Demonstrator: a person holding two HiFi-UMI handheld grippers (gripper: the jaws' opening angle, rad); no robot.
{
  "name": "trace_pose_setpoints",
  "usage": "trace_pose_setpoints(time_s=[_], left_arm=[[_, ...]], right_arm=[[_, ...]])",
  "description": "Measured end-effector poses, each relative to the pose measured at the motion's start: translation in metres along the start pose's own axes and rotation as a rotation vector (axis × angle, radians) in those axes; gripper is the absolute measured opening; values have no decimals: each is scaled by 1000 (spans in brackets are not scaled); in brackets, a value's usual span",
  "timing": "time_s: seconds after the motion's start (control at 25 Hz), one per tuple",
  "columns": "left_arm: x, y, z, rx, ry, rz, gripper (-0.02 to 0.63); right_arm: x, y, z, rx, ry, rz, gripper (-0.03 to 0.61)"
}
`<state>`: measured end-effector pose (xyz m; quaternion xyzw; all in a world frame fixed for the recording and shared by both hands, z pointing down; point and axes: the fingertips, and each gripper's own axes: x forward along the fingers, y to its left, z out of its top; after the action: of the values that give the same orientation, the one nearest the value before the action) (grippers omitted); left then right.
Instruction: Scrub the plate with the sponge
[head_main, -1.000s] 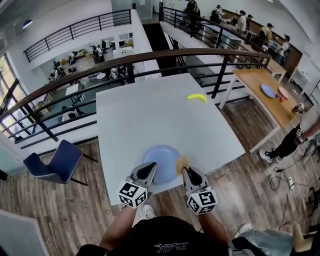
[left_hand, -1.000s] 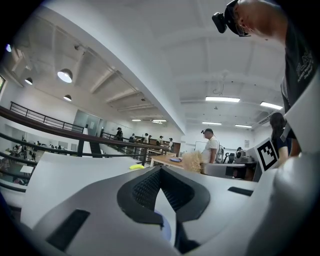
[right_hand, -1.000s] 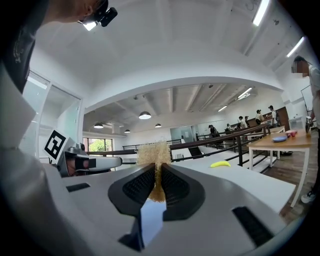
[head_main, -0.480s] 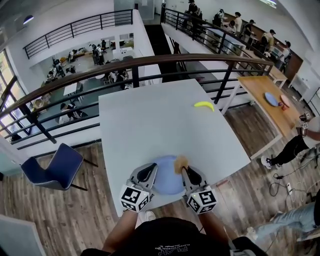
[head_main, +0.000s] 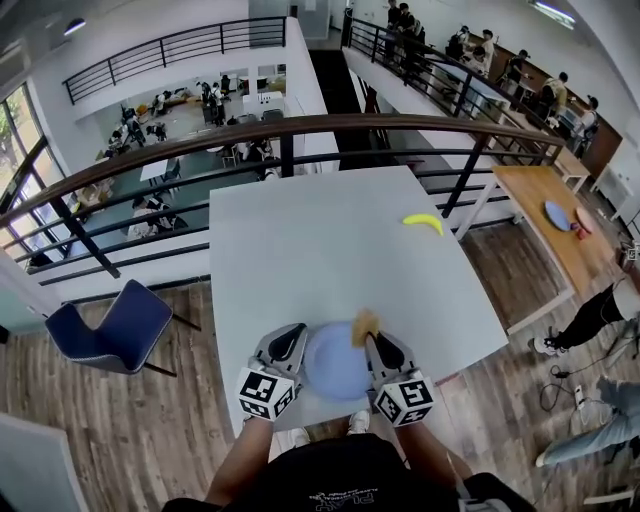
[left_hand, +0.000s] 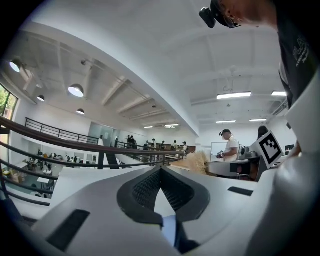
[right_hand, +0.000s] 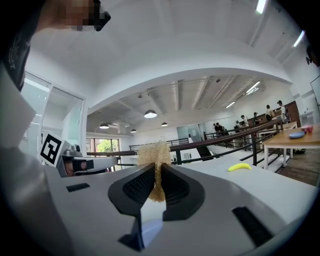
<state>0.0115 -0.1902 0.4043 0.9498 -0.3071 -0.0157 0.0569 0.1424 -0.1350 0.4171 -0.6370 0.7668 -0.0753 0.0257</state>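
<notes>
Steep view down onto a white table (head_main: 320, 250), with a blue plate (head_main: 335, 365) near its 6 o'clock edge. Right gripper (head_main: 372, 342) clamped on a tan sponge (head_main: 364, 326), pinching its lower part, with the sponge set at about 1 o'clock on the plate's rim. Left gripper (head_main: 296, 338) closed, tips meeting with nothing between them, placed at the plate's 9 o'clock rim as if to steady it; actual contact not clear. Yellow banana (head_main: 423, 222) well apart, toward 1 o'clock on the table.

Scrubbing judged to be under way: sponge gripped and on the plate, but only at the rim. Most of the plate's face bare, with no suds or dirt to show what is already clean. Rest of the surface probably still to cover.

Compared with a second ago: sponge shifted from the plate's 3 o'clock edge round toward 1 o'clock. Both grippers closed as before, left one at the same side of the plate.
</notes>
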Motion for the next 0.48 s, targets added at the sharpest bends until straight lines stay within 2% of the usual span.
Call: trace_pose_setpoints(time_s=[0.24,0.48], left_arm=[[12,6,-12,-5,26,64,3],[21,10,-37,-10,73,81,3]], right_arm=[[16,-18,-7,-32,30,47,43],[31,-24,-28,-77,85,95,43]])
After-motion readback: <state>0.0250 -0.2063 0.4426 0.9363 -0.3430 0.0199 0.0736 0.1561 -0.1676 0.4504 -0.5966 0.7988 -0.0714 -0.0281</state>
